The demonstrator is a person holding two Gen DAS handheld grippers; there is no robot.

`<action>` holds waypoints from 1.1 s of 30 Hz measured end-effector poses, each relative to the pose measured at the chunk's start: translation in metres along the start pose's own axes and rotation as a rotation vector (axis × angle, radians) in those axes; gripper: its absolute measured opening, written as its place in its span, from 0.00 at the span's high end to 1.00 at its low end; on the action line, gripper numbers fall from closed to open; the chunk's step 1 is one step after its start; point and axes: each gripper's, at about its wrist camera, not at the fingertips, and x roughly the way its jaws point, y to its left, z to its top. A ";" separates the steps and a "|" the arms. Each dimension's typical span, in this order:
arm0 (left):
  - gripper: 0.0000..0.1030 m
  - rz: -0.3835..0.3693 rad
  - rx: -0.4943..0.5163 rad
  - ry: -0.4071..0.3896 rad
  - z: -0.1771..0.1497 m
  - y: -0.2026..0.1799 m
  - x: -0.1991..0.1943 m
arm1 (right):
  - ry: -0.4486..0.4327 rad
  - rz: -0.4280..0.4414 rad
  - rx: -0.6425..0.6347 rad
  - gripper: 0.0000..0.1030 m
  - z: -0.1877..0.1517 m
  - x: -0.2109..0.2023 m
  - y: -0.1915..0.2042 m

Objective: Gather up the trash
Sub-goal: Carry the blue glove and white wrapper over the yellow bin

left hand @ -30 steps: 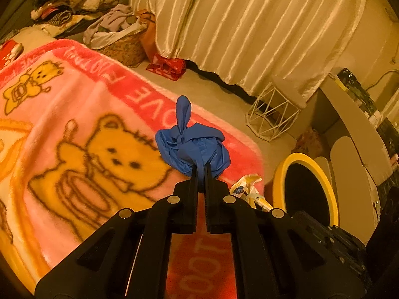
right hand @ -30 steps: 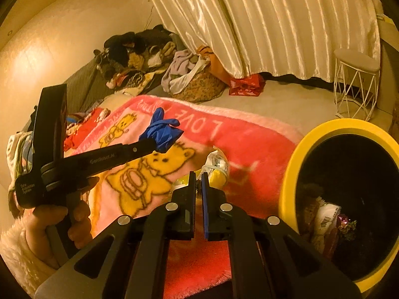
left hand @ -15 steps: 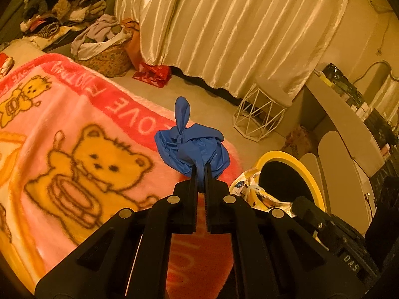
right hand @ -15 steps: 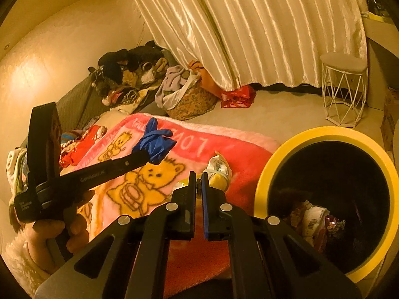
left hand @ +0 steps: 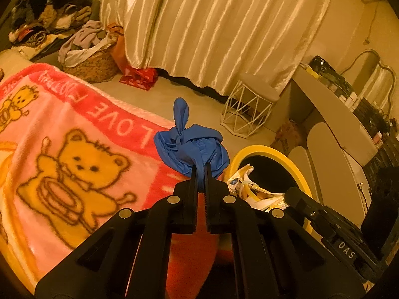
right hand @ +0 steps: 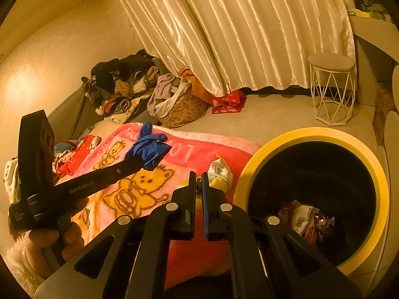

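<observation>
Two items in hand. Our left gripper (left hand: 201, 172) is clamped on a crumpled blue rubber glove (left hand: 192, 149), mid-frame over the pink teddy-bear blanket (left hand: 62, 149). Our right gripper (right hand: 197, 180) is closed, seemingly pinching a yellow-and-white crumpled wrapper (right hand: 219, 174). Several wrappers already lie in the yellow-rimmed black bin (right hand: 374, 164), lower right; both items remain undeposited.

The wide mouth of the yellow-rimmed bin (right hand: 381, 174) is left open from above, and only a few wrappers (right hand: 303, 218) are seen low at its bottom. Between the blue glove (left hand: 192, 147) held aloft and that mouth, a crumpled yellow-and-white wrapper (right hand: 219, 174) is found at the edge of the pink blanket (left hand: 74, 134), just beside the rim. Further back, the floor is bounded by a wire stool (right hand: 331, 89), a laundry basket (right hand: 182, 107) and the curtain (right hand: 237, 30).
</observation>
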 end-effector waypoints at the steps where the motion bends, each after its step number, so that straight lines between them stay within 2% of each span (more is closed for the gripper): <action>1: 0.98 -0.004 0.006 0.001 0.000 -0.003 0.000 | -0.002 -0.003 0.002 0.96 0.000 -0.001 -0.001; 33: 0.98 -0.093 0.187 0.080 -0.021 -0.093 0.033 | -0.127 -0.192 0.125 0.96 0.000 -0.056 -0.082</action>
